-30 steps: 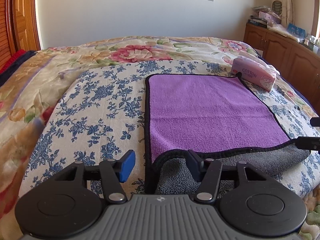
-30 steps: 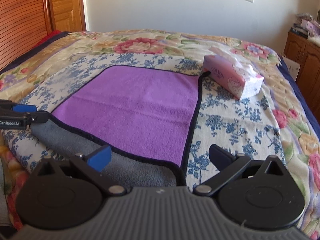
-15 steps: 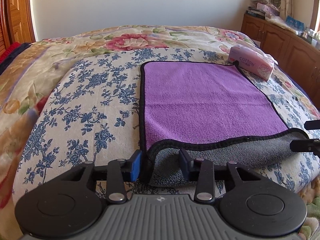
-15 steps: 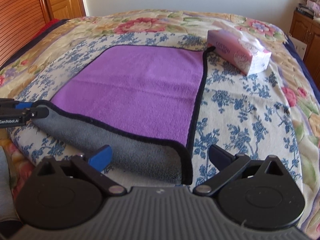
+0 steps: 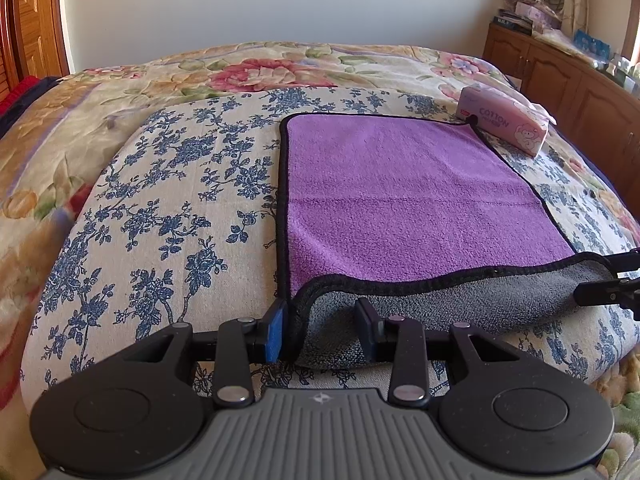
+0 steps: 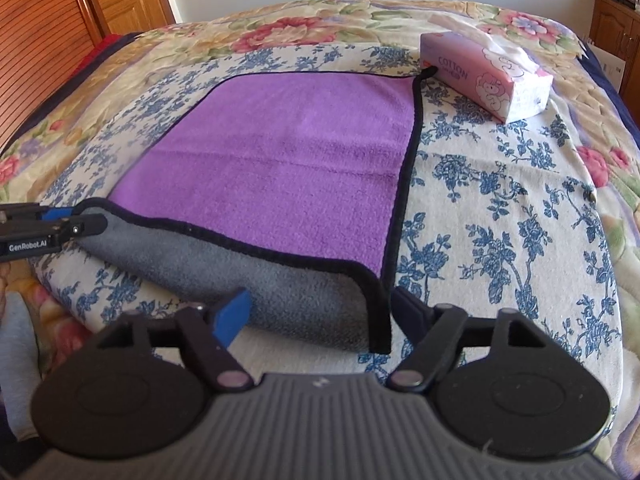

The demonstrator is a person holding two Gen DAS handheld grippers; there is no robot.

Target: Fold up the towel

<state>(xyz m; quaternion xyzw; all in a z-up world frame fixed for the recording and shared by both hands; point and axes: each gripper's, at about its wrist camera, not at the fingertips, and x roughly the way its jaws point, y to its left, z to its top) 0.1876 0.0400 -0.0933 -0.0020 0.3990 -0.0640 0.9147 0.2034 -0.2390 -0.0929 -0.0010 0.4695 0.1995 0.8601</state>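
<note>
The towel (image 5: 400,196) lies on the bed (image 5: 168,184), on a cream cover with blue flowers. Its upper face is purple, its under face is grey, and a black border runs around all its edges. Most of it is flat, with a faint crease line across the middle of the purple face. The near edge is turned up, so a long strip of the grey side shows toward me, rolled a little like a soft tube. My left claw (image 5: 322,330) is at the near left corner of the towel; its two fingers stand on both sides of the raised grey fold, with a gap between them, so it is parted and not pressed on the cloth. My right claw (image 6: 320,312) is at the near right corner; its fingers are wide apart, with the grey fold and the black corner between them, and they are not closed on the cloth. In the right wrist view the left claw (image 6: 86,222) shows from the side at the far end of the grey strip, right at the cloth. A pink tissue pack (image 6: 484,76) lies on the bed just beside the far right corner of the towel.
</note>
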